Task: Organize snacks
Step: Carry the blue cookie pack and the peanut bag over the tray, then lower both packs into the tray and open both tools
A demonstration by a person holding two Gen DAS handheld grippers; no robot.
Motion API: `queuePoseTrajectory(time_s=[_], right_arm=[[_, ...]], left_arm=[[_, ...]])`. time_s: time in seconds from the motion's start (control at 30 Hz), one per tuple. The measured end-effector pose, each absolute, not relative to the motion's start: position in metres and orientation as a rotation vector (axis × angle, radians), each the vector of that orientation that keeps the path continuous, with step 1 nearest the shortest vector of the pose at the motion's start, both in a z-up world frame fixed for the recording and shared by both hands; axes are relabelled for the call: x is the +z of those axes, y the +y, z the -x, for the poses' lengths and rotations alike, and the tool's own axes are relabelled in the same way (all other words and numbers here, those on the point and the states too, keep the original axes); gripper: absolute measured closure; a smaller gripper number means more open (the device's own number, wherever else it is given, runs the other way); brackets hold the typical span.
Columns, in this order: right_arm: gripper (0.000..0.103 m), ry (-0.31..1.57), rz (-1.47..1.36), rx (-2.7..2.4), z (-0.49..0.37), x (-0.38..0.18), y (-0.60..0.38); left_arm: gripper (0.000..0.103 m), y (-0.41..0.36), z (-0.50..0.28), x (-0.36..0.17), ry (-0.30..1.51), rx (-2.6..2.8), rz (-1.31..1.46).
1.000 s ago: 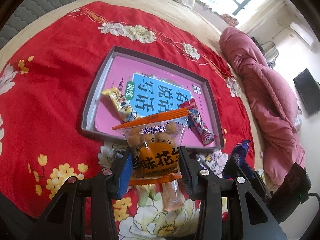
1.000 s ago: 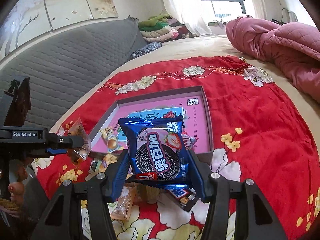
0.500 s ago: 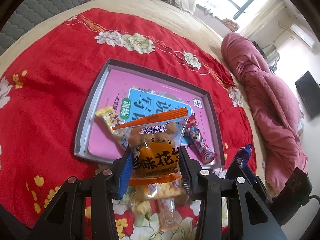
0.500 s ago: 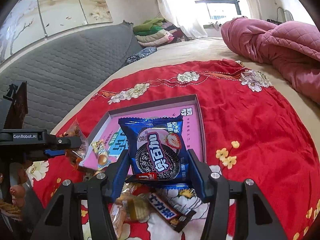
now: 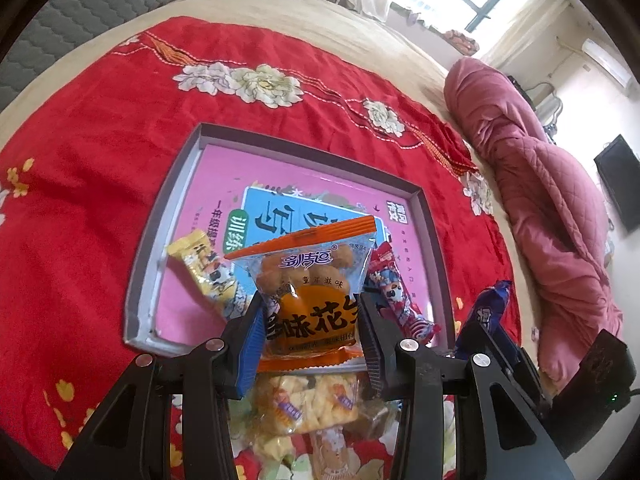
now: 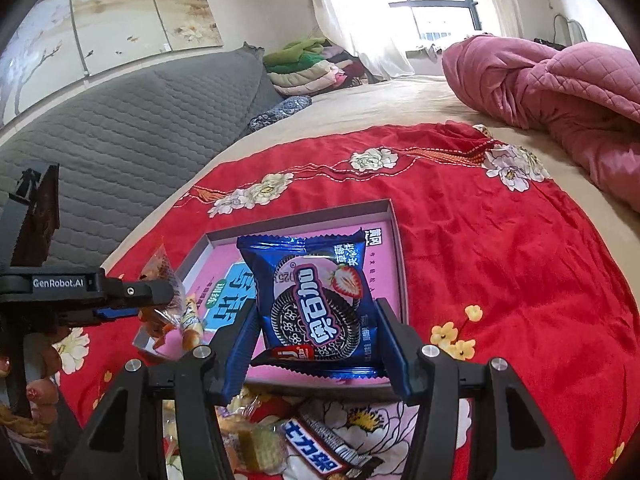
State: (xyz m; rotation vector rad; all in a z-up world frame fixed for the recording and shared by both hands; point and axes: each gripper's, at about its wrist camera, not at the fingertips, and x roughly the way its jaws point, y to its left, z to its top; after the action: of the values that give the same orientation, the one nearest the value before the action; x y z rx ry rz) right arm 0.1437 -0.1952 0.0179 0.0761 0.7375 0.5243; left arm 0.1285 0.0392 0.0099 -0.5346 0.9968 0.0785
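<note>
My left gripper (image 5: 310, 328) is shut on an orange peanut snack packet (image 5: 310, 280), held above the near edge of a grey-rimmed pink tray (image 5: 172, 216). In the tray lie a yellow candy bar (image 5: 204, 272) and a red candy bar (image 5: 396, 296). My right gripper (image 6: 316, 336) is shut on a blue Oreo packet (image 6: 316, 296), held over the near part of the same tray (image 6: 394, 256). The left gripper (image 6: 120, 294) shows at the left of the right wrist view, and the Oreo packet (image 5: 490, 312) at the right of the left wrist view.
A pile of loose snacks (image 5: 308, 404) lies on the red flowered cloth (image 5: 80, 160) below both grippers, including a chocolate bar (image 6: 324, 448). A pink quilt (image 6: 560, 92) lies at the right. A grey padded headboard (image 6: 120, 120) stands at the left.
Both grippers have risen and moved forward with their packets, so they now stand over the tray's near edge. The snack pile has come into view below them.
</note>
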Motion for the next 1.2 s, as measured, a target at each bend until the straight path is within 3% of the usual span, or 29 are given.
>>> queuePoseTrajectory(time_s=[1.2], right_arm=[[0.046,0.870,-0.067,0.514,-0.179,-0.013,-0.182]], left_arm=[[0.058,0.005,-0.167,-0.039,1.112,0.035,0.429]])
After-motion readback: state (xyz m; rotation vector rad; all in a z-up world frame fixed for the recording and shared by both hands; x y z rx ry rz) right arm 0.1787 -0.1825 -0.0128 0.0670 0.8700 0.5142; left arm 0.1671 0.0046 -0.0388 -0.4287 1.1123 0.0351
